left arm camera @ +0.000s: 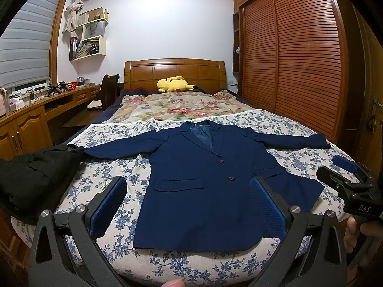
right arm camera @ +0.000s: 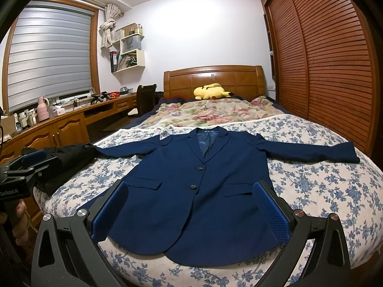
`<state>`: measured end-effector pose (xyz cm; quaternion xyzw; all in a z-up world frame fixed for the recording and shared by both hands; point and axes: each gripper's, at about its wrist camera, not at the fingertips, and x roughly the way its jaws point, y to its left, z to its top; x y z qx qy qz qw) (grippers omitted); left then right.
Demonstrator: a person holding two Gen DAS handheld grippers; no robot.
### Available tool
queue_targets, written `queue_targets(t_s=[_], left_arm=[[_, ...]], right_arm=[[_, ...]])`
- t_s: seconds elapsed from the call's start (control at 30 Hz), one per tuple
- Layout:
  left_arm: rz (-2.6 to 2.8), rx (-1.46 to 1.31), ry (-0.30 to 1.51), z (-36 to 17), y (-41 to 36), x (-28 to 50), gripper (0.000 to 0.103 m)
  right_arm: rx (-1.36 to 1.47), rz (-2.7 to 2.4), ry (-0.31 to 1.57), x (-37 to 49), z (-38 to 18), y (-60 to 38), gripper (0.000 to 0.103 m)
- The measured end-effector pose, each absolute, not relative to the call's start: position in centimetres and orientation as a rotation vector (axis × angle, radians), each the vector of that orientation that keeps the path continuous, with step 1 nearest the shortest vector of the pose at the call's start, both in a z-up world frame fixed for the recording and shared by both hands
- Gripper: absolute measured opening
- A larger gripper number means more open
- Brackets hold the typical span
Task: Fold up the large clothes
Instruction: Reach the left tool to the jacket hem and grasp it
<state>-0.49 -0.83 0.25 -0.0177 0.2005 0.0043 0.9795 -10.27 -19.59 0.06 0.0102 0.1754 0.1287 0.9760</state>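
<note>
A navy blue suit jacket [left arm camera: 198,186] [right arm camera: 196,191] lies flat and face up on the bed, buttoned, collar away from me, both sleeves spread out sideways. My left gripper [left arm camera: 189,191] hovers open above the jacket's lower hem, blue pads wide apart, nothing between them. My right gripper [right arm camera: 191,193] is likewise open over the hem, empty. In the left wrist view the right gripper [left arm camera: 347,169] appears at the right edge beside the bed. The left gripper [right arm camera: 33,160] shows at the left edge of the right wrist view, held by a hand.
A black garment [left arm camera: 36,174] [right arm camera: 69,160] lies piled at the bed's left edge by the jacket's sleeve. A floral sheet [left arm camera: 115,179] covers the bed; a yellow plush [left arm camera: 174,85] sits by the headboard. A wooden desk [right arm camera: 59,129] runs along the left, a slatted wardrobe [left arm camera: 299,59] along the right.
</note>
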Motion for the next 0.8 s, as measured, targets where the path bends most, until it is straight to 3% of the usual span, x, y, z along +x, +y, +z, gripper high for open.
queue_targets(t_s=[0.8], left_arm=[[0.109,-0.046,0.511,-4.4,5.8,5.8,0.103]], right_arm=[[-0.04,0.38,0.455,-0.1,-2.9,-15.4,0.103]])
